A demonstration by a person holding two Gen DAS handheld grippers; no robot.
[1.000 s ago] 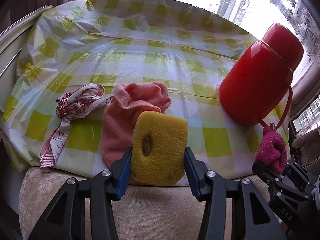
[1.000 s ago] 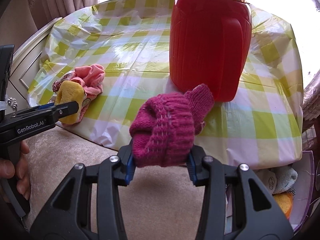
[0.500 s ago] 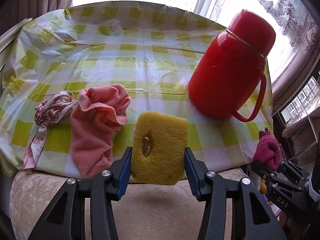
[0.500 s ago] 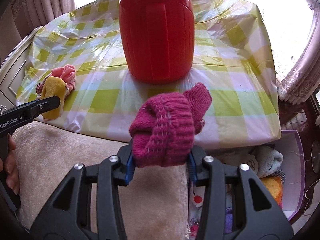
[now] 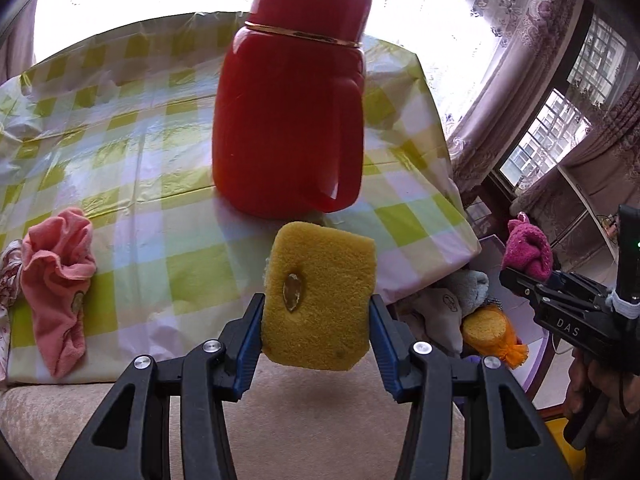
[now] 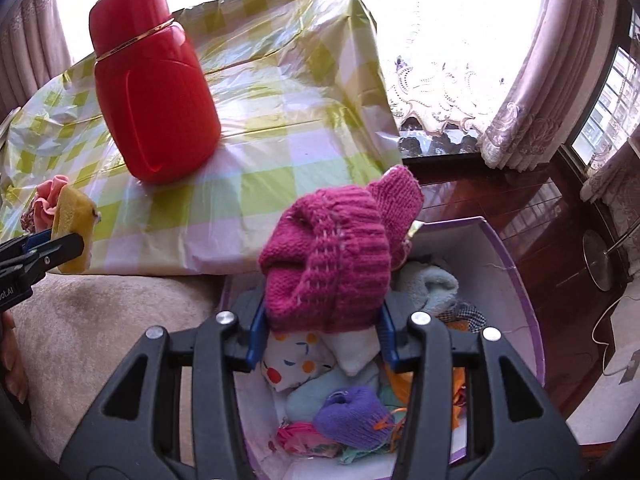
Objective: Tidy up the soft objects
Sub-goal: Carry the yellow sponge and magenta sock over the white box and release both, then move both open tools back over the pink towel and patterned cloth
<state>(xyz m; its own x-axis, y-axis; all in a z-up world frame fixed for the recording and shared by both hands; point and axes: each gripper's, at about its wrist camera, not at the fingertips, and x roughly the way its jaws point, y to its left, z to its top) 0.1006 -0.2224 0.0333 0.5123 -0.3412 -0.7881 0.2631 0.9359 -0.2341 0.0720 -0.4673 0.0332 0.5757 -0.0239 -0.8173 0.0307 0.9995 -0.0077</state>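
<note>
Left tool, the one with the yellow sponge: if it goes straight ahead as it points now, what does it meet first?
Most likely the red thermos jug. The left tool points over the table edge at the jug's base, and the yellow sponge it holds would touch first. Depth is unclear in this fisheye view.

Yellow sponge (image 5: 318,298), magenta knit hat (image 6: 328,268), red flask (image 5: 290,116), green-checked tablecloth (image 5: 120,160).

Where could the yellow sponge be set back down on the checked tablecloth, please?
Bare cloth lies between the pink cloth and the red flask, and right of the flask toward the table corner. The purple box beside the table is crowded.
</note>
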